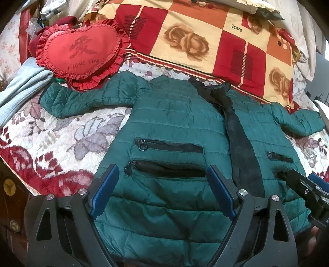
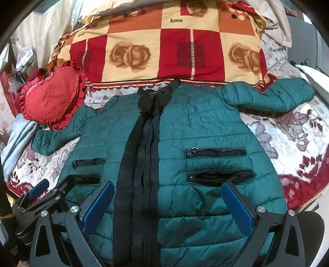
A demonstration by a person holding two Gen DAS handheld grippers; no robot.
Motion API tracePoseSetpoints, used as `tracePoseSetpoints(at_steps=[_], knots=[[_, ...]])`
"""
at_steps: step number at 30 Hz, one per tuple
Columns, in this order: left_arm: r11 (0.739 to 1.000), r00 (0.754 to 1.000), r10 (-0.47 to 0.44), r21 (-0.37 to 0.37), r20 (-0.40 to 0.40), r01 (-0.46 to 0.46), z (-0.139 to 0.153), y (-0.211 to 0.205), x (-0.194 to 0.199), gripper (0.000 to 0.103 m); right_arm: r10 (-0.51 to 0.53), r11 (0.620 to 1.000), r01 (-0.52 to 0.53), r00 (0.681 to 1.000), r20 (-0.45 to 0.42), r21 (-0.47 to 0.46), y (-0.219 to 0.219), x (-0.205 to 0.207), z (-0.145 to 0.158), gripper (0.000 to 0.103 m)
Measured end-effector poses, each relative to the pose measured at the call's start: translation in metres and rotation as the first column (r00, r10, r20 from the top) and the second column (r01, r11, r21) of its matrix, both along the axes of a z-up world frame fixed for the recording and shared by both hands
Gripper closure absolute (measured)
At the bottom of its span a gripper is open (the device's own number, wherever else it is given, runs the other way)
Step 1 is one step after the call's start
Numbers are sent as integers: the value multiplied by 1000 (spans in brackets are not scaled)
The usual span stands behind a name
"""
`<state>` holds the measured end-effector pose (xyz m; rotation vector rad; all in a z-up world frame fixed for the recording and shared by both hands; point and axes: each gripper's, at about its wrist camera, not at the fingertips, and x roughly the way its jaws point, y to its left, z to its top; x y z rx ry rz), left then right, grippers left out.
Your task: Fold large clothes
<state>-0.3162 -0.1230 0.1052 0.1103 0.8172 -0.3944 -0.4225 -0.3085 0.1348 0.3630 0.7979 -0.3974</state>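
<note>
We lose the hem of the green jacket (image 1: 164, 221) behind the left gripper (image 1: 162, 191) at the bottom edge, and it drops out of the right wrist view too. The heart cushion (image 1: 82, 52) covers the shoulder end of one sleeve (image 1: 78, 98). Its embroidered lettering is too faint for us to read fully. The right gripper (image 1: 308, 184) is cut off at the frame's right side. The clutter (image 1: 41, 18) beyond the cushion blurs past telling.
</note>
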Motion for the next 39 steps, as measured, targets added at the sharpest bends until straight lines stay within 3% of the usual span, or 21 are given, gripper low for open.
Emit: tracePoseSetpoints(at_steps=[22, 39], knots=[[1000, 1000, 0, 1, -10, 0, -3, 0, 2, 16, 13, 1000, -13, 1000, 23, 19, 5, 1, -4, 0], [1000, 1000, 1, 5, -18, -1, -6, 0, 3, 16, -3, 998, 5, 999, -37, 56, -2, 1, -7, 0]])
